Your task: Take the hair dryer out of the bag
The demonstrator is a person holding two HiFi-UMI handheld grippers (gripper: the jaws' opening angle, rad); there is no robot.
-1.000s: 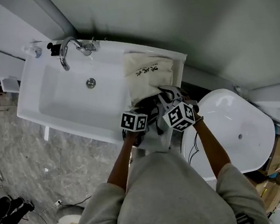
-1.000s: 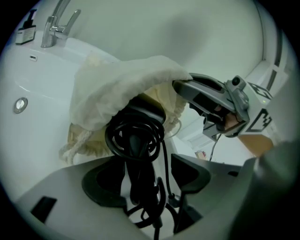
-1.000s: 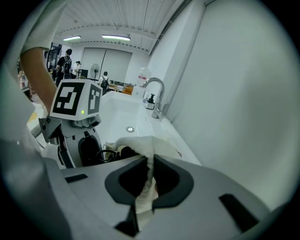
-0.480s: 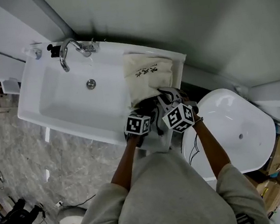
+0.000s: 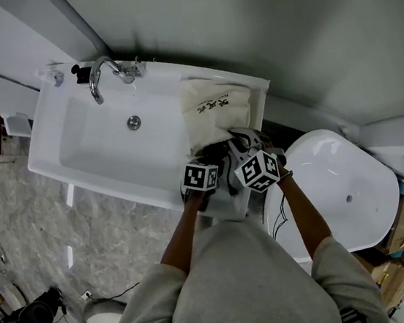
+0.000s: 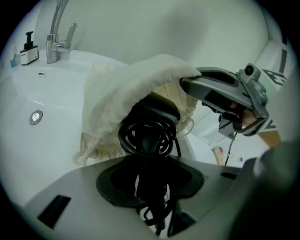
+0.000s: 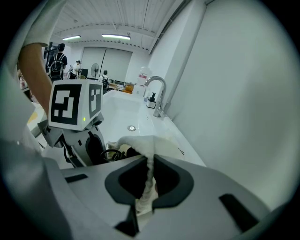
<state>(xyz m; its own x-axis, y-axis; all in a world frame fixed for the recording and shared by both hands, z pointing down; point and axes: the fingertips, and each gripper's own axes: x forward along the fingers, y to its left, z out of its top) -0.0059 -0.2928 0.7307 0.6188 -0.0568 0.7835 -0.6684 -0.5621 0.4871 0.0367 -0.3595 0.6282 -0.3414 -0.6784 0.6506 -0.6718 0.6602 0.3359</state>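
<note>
Closing left claw (image 6: 150, 183) round coiled cord (image 6: 147, 137) of black hair dryer (image 6: 154, 115) lodged in mouth of cream bag (image 5: 214, 111) on counter (image 5: 260, 86); pinching bag's cloth in right claw (image 7: 149, 180). Cannot read bag's black print (image 5: 211, 102).

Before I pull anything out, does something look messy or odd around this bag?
Only the black cord: it bulges from the mouth of the bag in a loose tangled coil, between the closing jaws of the left tool. The right tool pinches the bag's cloth edge. Nothing looks spilled or damaged.
</note>
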